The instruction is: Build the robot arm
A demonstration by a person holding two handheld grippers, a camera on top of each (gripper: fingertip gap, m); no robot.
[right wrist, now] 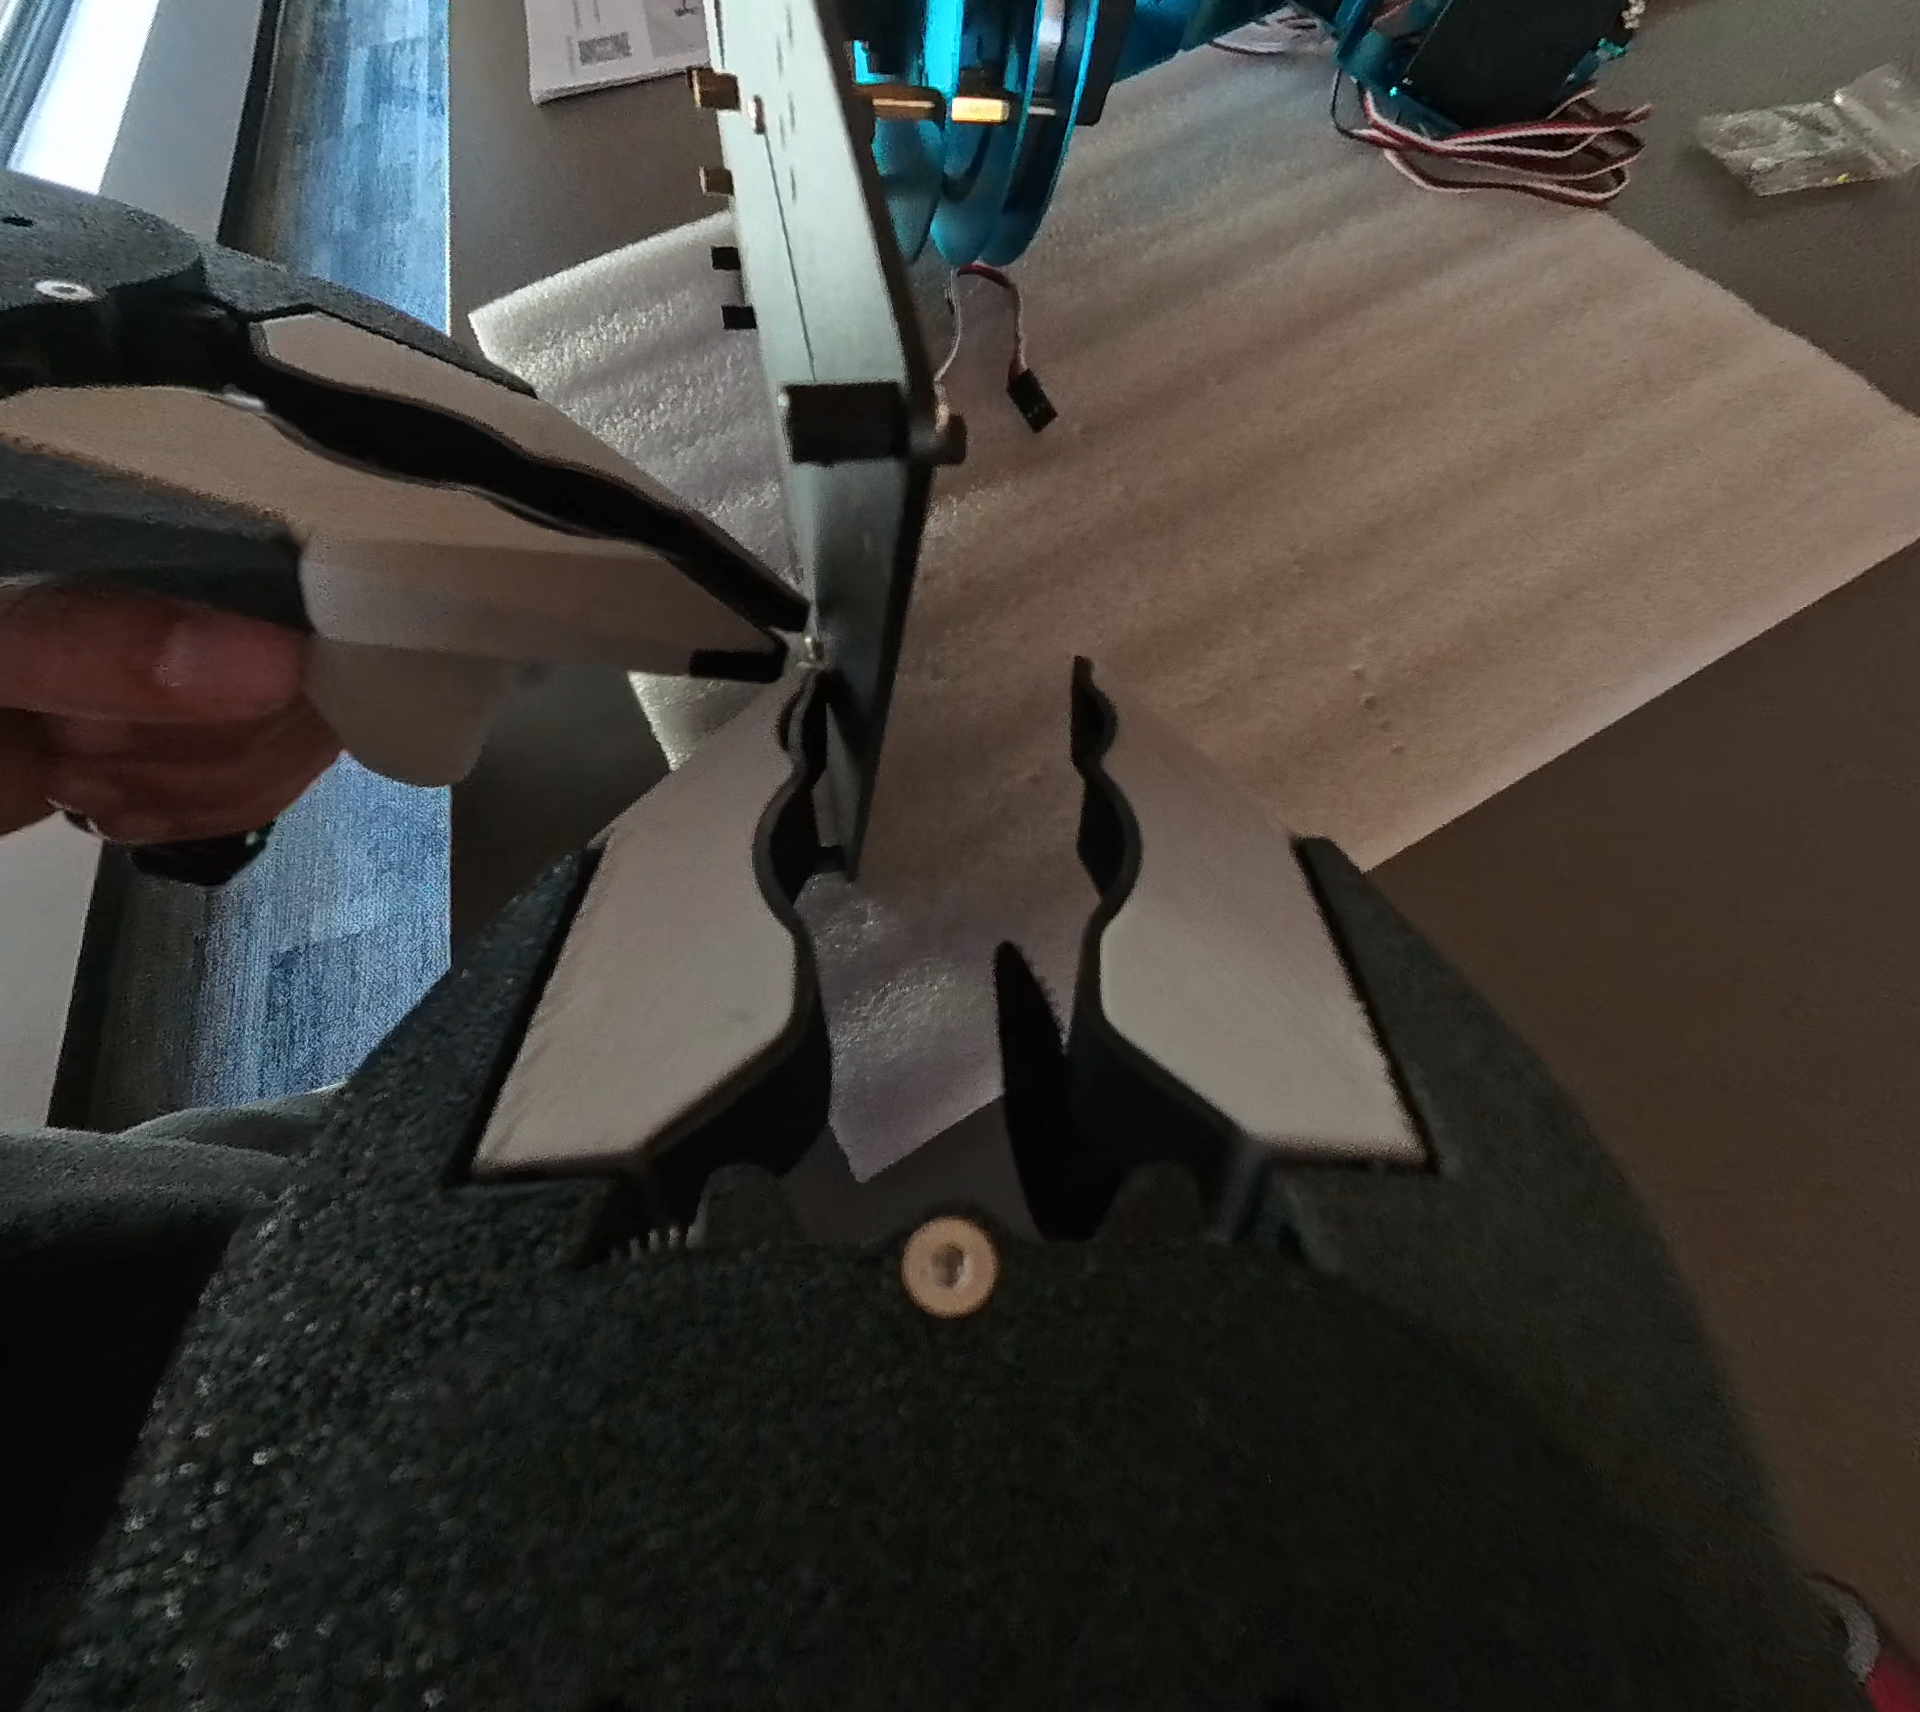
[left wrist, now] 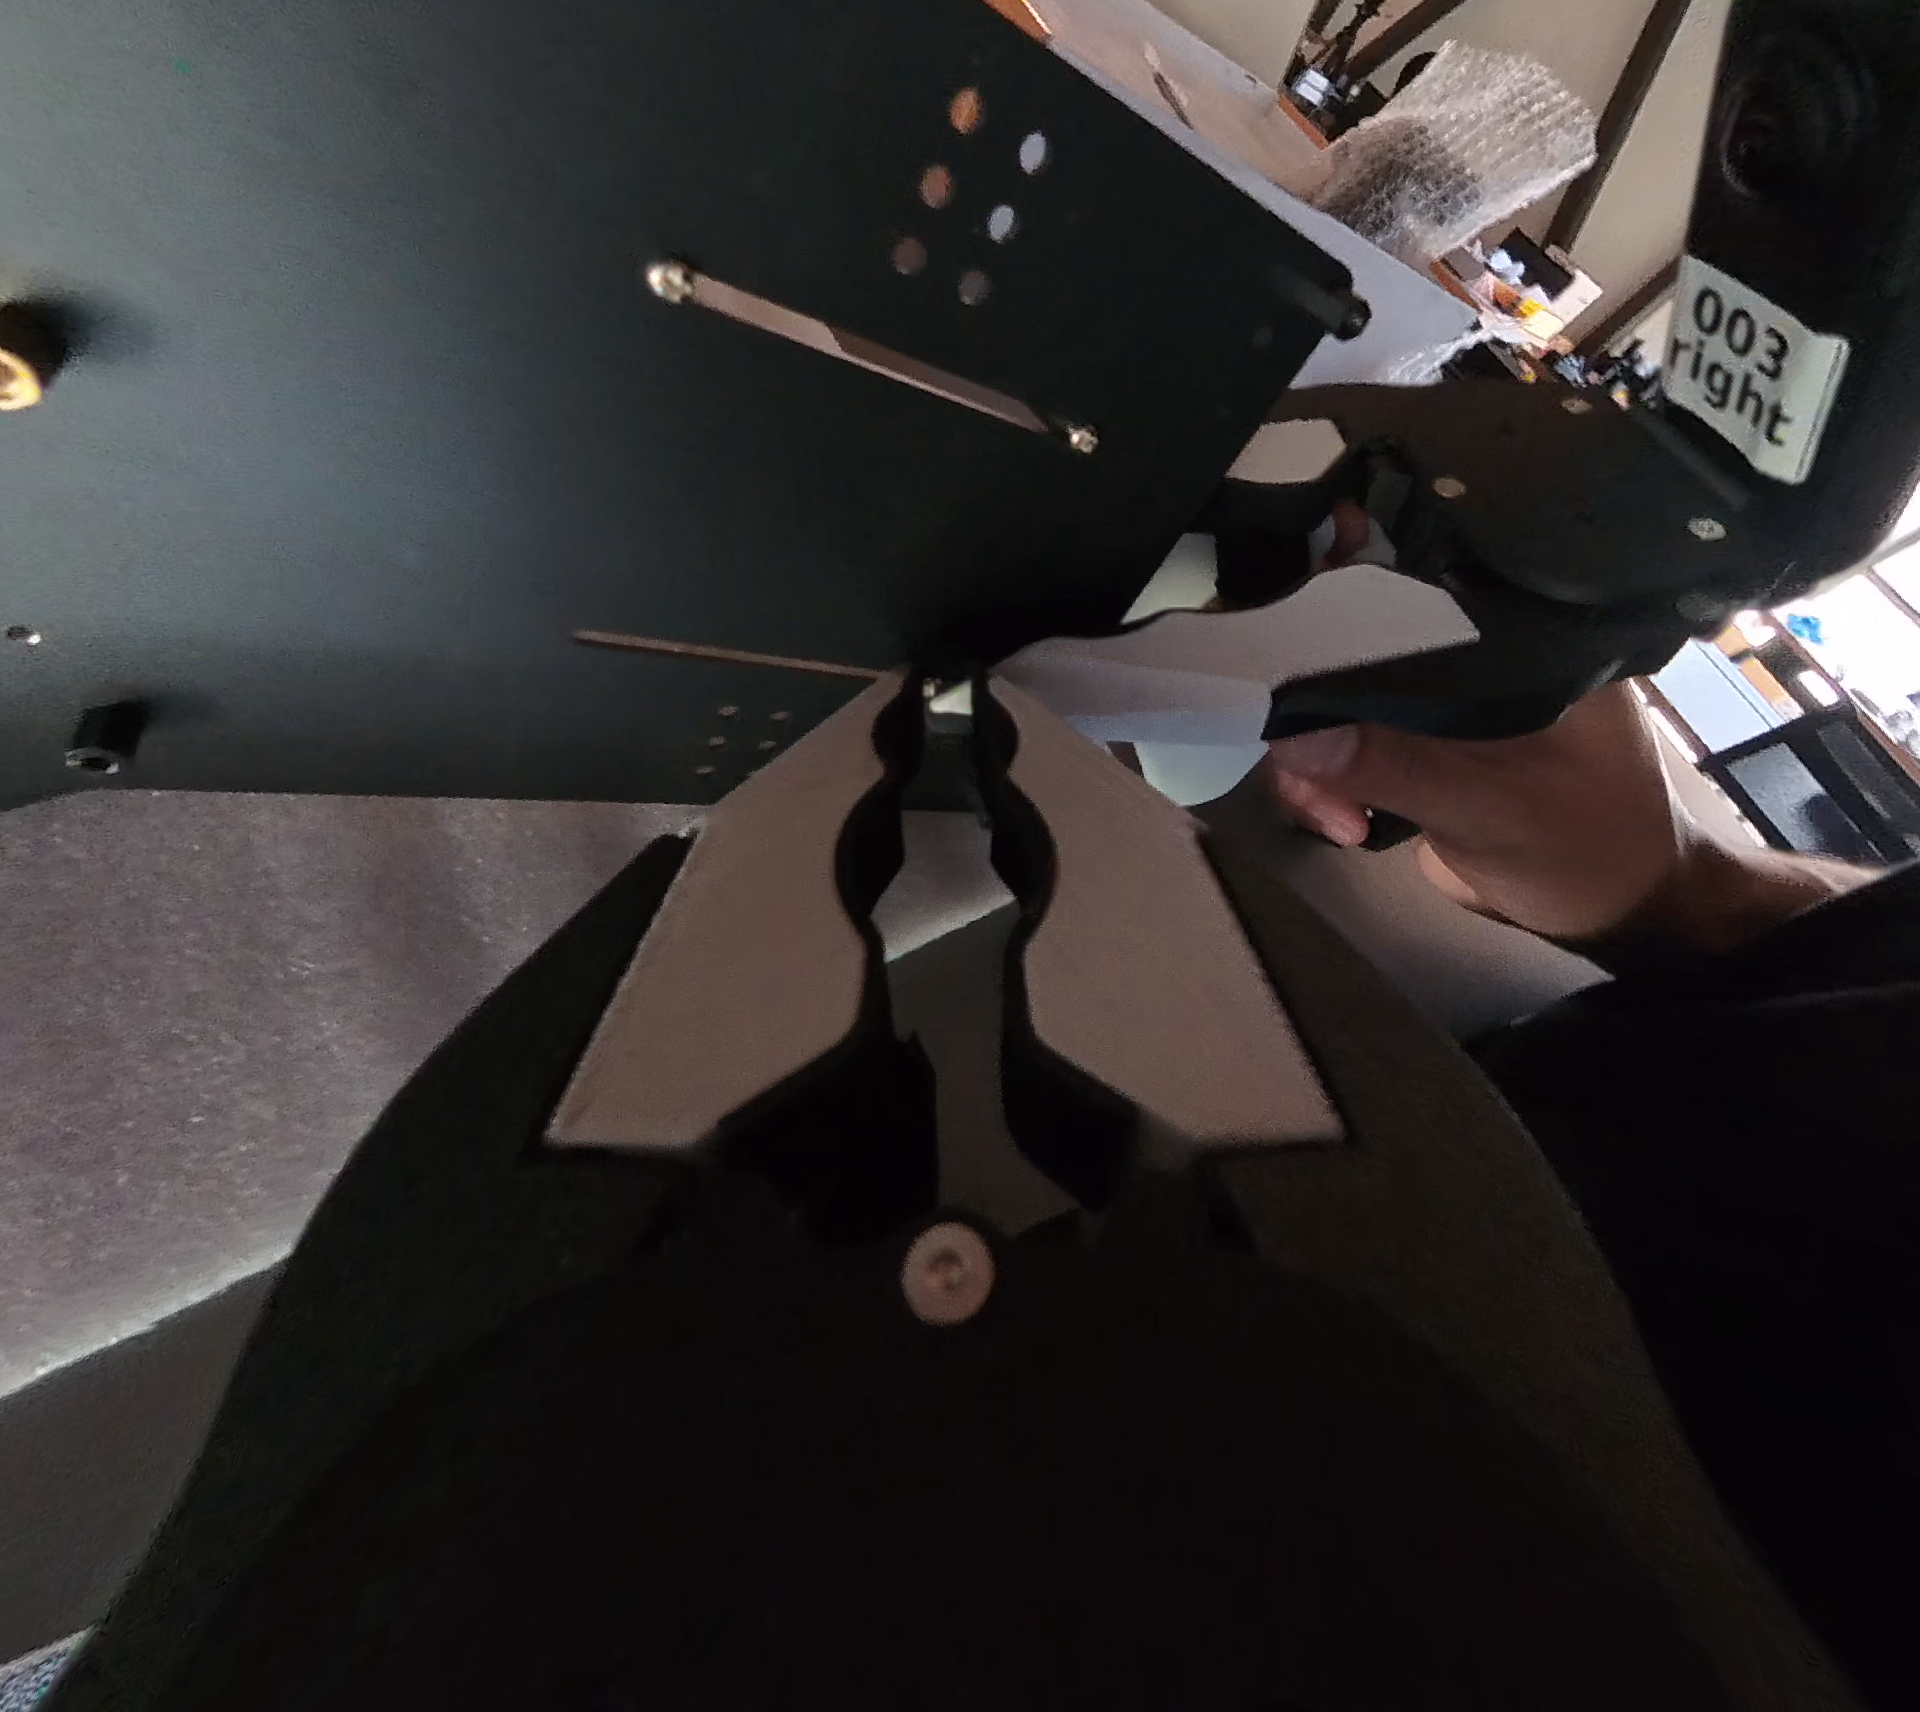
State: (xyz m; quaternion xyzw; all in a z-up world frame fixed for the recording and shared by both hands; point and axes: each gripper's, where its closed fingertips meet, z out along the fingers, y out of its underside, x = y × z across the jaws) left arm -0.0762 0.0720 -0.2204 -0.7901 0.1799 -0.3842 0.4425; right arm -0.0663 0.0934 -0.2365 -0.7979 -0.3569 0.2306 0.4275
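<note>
Centrally, the left gripper (left wrist: 948, 696) pinched, jaws nearly closed, a small standoff at the corner of the black plate (left wrist: 520, 208), which stood on edge above the foam sheet (right wrist: 1351, 519), while the right gripper (right wrist: 940, 727) gaped wide around that plate's edge, clamping nothing.

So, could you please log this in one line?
left gripper: shut on screw at black plate corner | right gripper: open, astride plate edge
</note>
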